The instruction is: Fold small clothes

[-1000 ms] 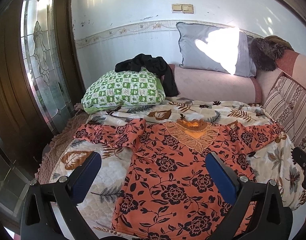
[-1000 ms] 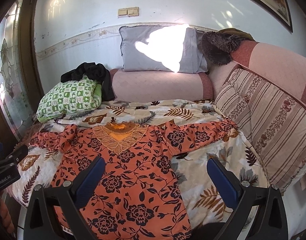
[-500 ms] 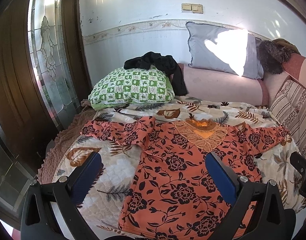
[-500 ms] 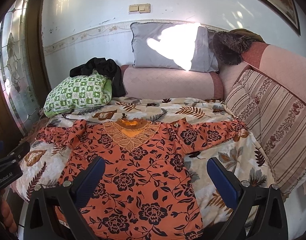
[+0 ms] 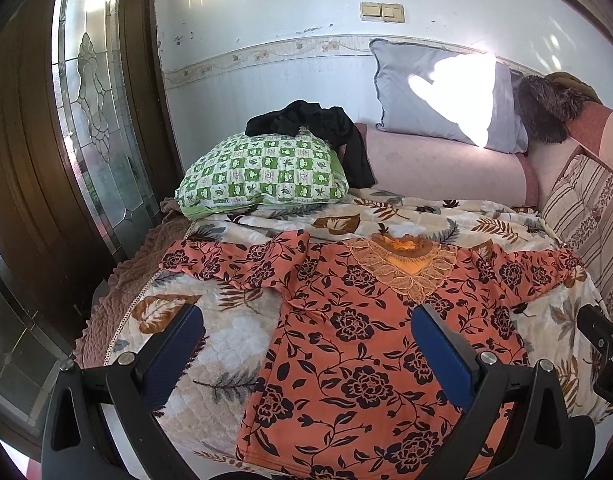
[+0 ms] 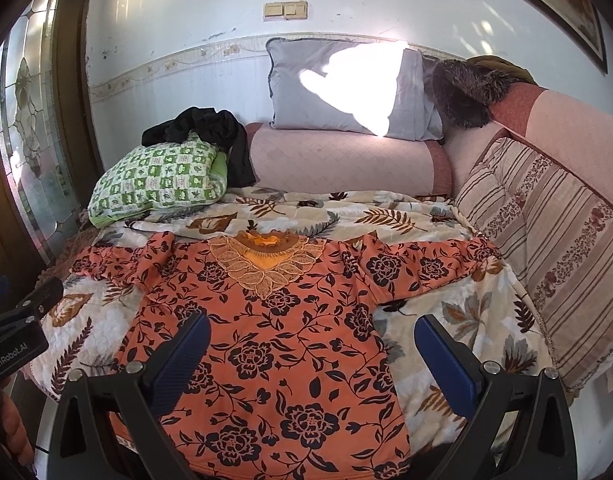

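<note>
Both sets of fingers wide apart, holding nothing: left gripper (image 5: 306, 344), right gripper (image 6: 312, 348). Orange floral blouse (image 6: 274, 328) lies flat, face up on the leaf-print bedspread (image 6: 458, 320), just ahead and below. Long axis runs away from us, lace neckline (image 6: 262, 260) far, hem near; sleeves out sideways. Left sleeve (image 5: 234, 260) nearer left gripper, bunched. Near hem cut off by the frame, so hover height unclear.

A leaf-print quilt (image 6: 406, 216) covers the bed. At far left lies a green checked pillow (image 5: 262, 170) with a black garment (image 5: 306, 120) draped over it — a grey pillow (image 6: 346, 88) leans against the far wall, a striped cushion (image 6: 546, 248) stands right.
</note>
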